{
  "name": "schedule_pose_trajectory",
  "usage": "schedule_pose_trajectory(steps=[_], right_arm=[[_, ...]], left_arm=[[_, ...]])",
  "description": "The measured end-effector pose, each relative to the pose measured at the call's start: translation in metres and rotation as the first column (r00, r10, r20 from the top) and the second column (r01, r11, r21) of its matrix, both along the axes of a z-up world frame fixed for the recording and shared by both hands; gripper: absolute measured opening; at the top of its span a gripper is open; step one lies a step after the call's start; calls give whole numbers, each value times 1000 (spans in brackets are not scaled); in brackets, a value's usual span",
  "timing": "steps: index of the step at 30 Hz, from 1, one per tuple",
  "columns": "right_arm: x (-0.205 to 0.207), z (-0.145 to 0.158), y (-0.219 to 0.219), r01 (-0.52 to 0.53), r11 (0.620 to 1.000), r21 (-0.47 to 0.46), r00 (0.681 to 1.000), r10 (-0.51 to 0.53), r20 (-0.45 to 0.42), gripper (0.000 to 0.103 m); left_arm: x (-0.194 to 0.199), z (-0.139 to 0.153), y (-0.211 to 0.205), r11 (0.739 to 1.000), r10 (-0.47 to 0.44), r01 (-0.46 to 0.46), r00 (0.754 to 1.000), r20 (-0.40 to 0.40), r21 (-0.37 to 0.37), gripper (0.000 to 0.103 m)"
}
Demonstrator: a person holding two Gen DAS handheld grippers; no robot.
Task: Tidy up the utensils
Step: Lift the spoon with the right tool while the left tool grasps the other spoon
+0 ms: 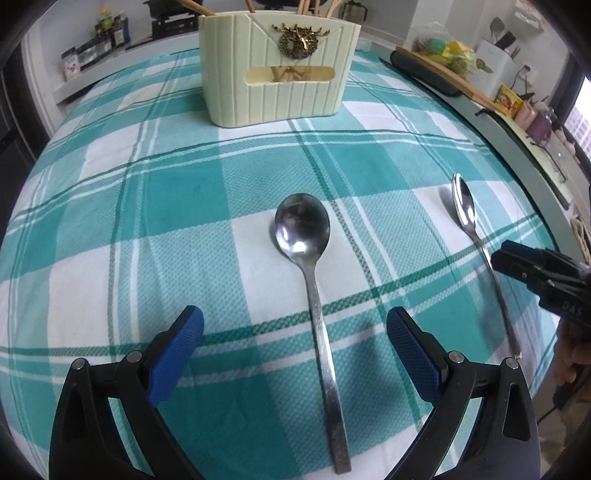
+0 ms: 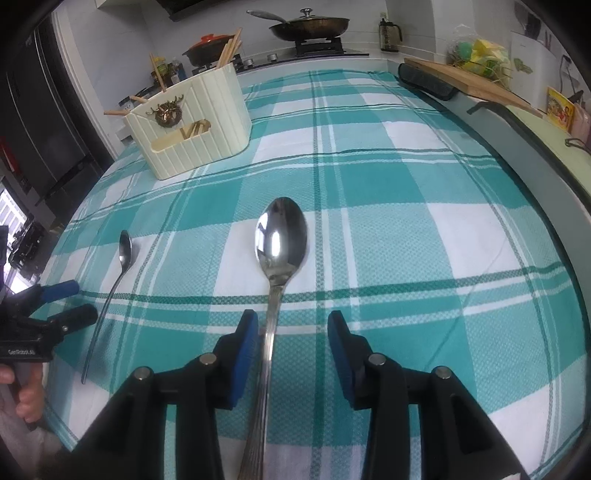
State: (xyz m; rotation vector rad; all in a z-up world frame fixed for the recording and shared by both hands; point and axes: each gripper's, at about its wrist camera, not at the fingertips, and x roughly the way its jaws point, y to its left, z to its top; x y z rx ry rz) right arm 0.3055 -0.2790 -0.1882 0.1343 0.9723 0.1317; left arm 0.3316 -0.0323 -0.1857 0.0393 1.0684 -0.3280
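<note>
Two steel spoons lie on the teal checked tablecloth (image 1: 166, 192). In the left wrist view a round-bowled spoon (image 1: 314, 280) lies straight ahead, its handle running between the blue pads of my open left gripper (image 1: 295, 328). A second spoon (image 1: 480, 251) lies to the right, beside my right gripper (image 1: 532, 277). In the right wrist view that oval-bowled spoon (image 2: 275, 280) has its handle between the jaws of my open right gripper (image 2: 293, 328), close to the left pad. The cream utensil holder (image 1: 277, 70) with wooden chopsticks stands at the back, also in the right wrist view (image 2: 192, 129).
A wooden cutting board (image 2: 469, 79) and a bag of scrubbers (image 2: 476, 51) sit on the counter at the right. A stove with a lidded pan (image 2: 310, 26) and a pot is behind the table. Bottles (image 1: 107, 29) stand at the back left.
</note>
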Motion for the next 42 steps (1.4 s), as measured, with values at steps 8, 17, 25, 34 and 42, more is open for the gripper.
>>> schedule_pose_trajectory(steps=[8, 17, 25, 34, 42], right_arm=[[26, -8, 18, -25, 997, -74, 1000, 24, -12, 56], [54, -13, 35, -21, 982, -188, 999, 28, 36, 56], [48, -5, 20, 23, 993, -118, 996, -12, 89, 41], [5, 49, 8, -1, 999, -39, 972, 10, 235, 41], [-34, 83, 11, -20, 999, -31, 936, 29, 351, 41]], left_arm=[[27, -11, -7, 997, 68, -68, 998, -3, 41, 96], [36, -4, -13, 998, 64, -64, 998, -4, 2, 35], [21, 16, -10, 997, 75, -74, 995, 63, -25, 34], [-26, 76, 6, 995, 79, -63, 971, 224, -79, 33], [-48, 97, 14, 992, 77, -45, 956, 284, -115, 3]])
